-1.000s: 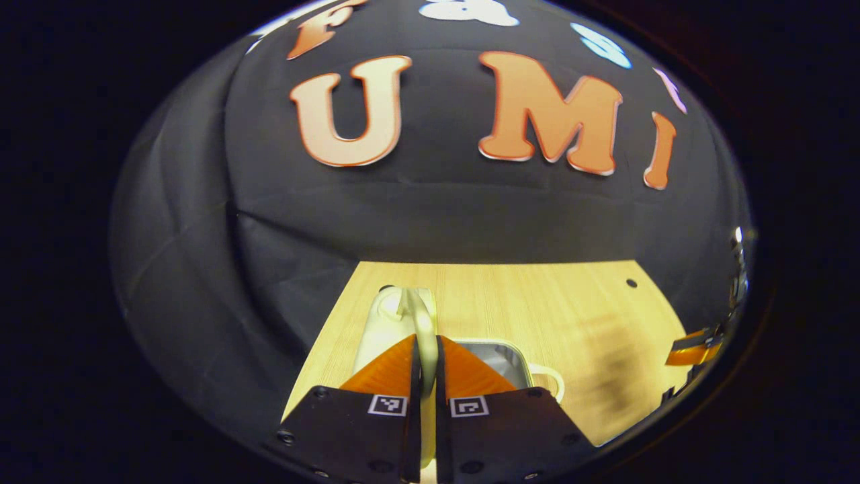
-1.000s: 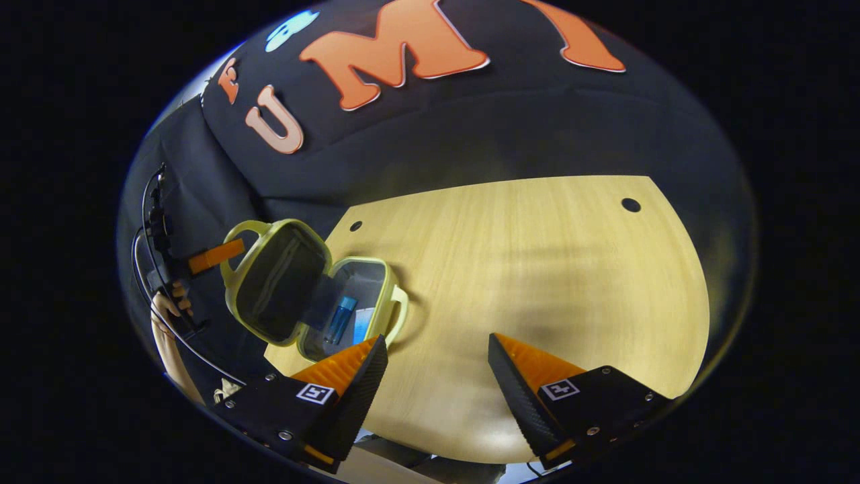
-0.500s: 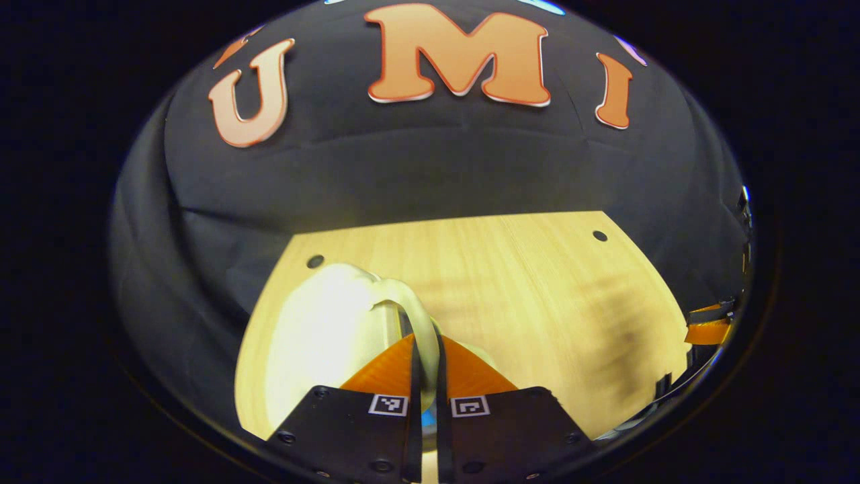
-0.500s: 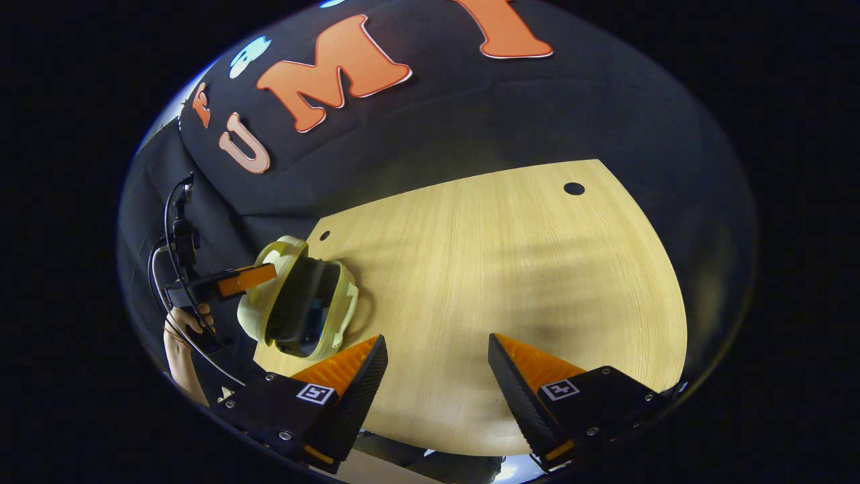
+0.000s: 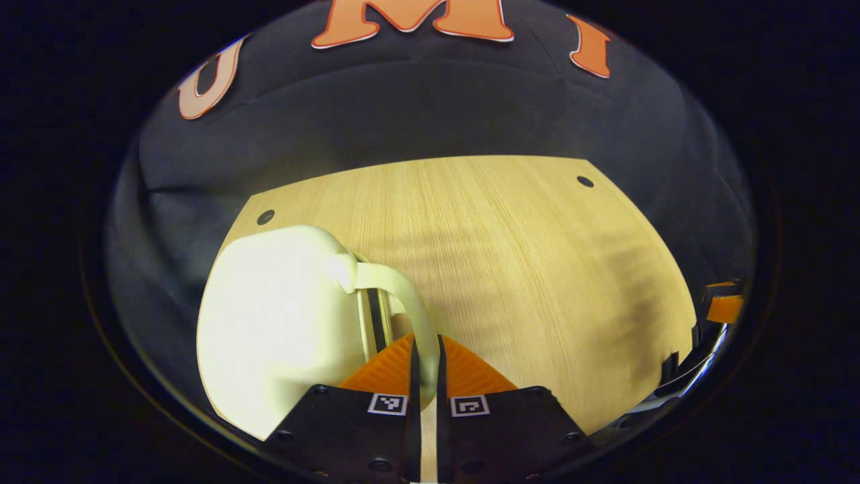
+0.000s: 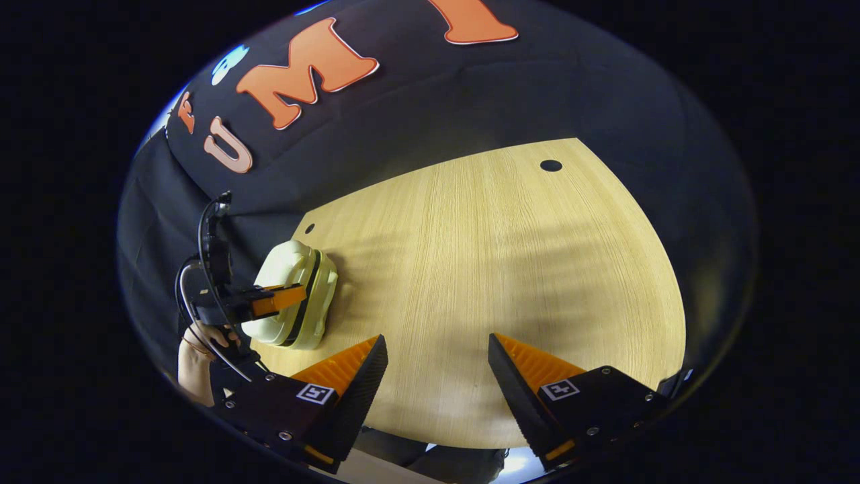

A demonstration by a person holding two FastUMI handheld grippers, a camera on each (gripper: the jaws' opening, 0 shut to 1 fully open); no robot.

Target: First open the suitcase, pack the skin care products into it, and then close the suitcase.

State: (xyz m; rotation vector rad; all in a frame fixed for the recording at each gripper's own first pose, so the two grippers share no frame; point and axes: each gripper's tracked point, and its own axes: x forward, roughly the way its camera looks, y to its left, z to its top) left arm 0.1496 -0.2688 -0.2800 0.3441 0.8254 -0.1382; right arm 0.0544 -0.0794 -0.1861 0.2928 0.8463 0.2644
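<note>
In the left gripper view, the left gripper [image 5: 424, 349] pinches the handle [image 5: 410, 302] of the pale suitcase [image 5: 275, 316], which lies at lower left of the frame on the wooden table [image 5: 524, 269], its lid nearly down on the base. In the right gripper view, the right gripper [image 6: 438, 366] is spread wide over bare table at the bottom, with the suitcase [image 6: 295, 296] at left, and a hand [image 6: 195, 343] below it.
</note>
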